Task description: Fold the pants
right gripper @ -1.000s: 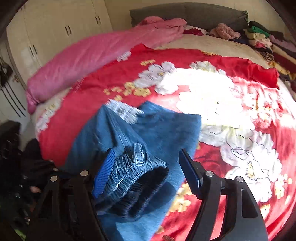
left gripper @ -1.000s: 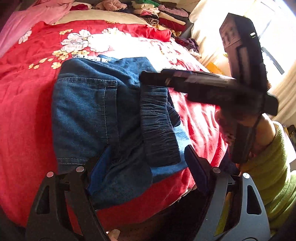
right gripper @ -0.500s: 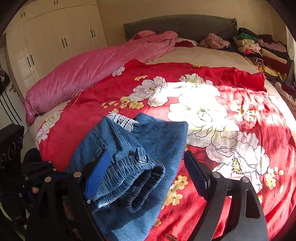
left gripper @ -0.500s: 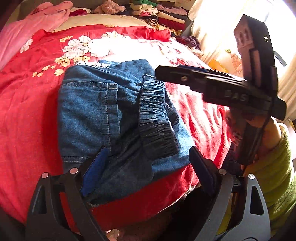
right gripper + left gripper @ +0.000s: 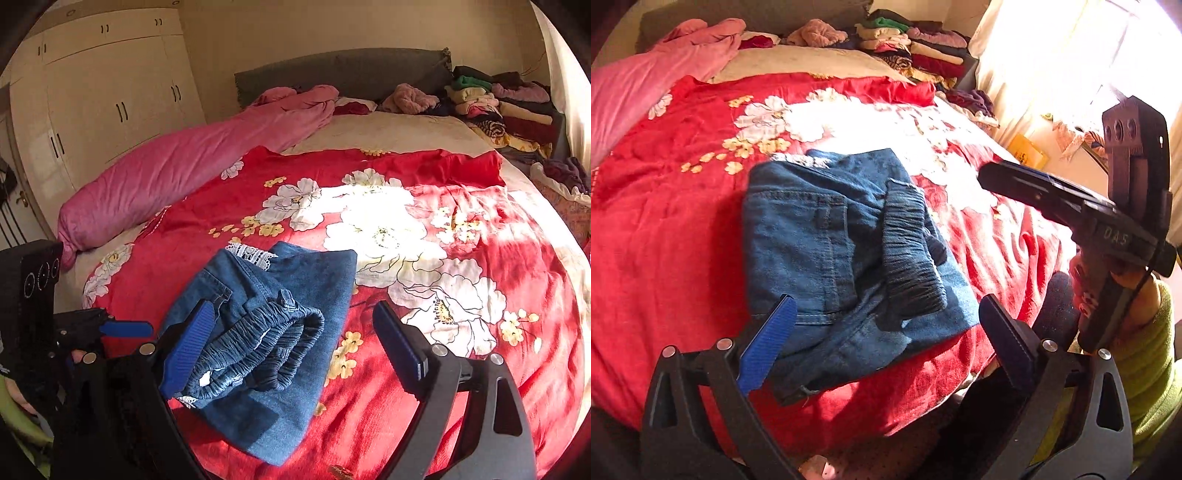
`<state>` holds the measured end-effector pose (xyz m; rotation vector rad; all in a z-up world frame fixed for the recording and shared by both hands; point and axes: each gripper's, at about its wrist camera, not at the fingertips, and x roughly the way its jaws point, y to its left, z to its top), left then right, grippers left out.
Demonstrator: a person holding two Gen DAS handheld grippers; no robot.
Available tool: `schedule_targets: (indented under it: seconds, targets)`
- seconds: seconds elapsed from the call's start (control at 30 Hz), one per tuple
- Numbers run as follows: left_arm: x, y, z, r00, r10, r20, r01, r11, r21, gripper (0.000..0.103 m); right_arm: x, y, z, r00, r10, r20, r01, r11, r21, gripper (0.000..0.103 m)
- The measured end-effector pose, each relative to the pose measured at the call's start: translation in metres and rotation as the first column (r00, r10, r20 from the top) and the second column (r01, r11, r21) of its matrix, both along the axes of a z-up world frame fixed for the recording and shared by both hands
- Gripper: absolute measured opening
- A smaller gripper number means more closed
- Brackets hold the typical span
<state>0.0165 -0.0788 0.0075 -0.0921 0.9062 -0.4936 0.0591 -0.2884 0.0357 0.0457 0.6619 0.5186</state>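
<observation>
Pants: the folded blue denim pants with a gathered elastic waistband (image 5: 849, 254) lie as a compact bundle on the red floral bedspread (image 5: 665, 236), near the bed's front edge, just ahead of both tools.
Left tool: the black left tool with blue ribbed pads (image 5: 886, 332) gapes wide and grips nothing; the bundle sits beyond its tips.
Right tool: the right tool (image 5: 295, 347) is also spread wide and empty-handed, with the waistband roll ahead between its fingers.
Change: over the last second both tools have drawn back and risen from the denim, and the bundle kept its shape.
Meaning: the fold looks finished; what remains, at most, is tidying that loose waistband roll on top.
</observation>
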Motion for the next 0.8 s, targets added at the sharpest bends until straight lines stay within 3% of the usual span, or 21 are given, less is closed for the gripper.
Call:
schedule_targets:
  seconds: [0.2, 0.37, 0.8]
  targets:
    - [0.009, 0.036, 0.005, 0.994, 0.113, 0.015, -0.113, 0.994, 0.000, 0.093, -0.006, -0.007, -0.001, 1.000, -0.020, -0.001, 0.020, 1.000, -0.006, 0.087]
    - [0.026, 0.061, -0.005, 0.980, 0.198, -0.010, -0.198, 0.980, -0.009, 0.093, 0.001, -0.012, -0.013, 0.998, -0.035, -0.053, 0.034, 0.999, -0.010, 0.087]
    - [0.051, 0.056, -0.025, 0.980, 0.196, -0.025, -0.195, 0.981, 0.021, 0.093, 0.016, -0.007, -0.044, 0.987, -0.032, -0.157, 0.027, 0.999, -0.032, 0.086]
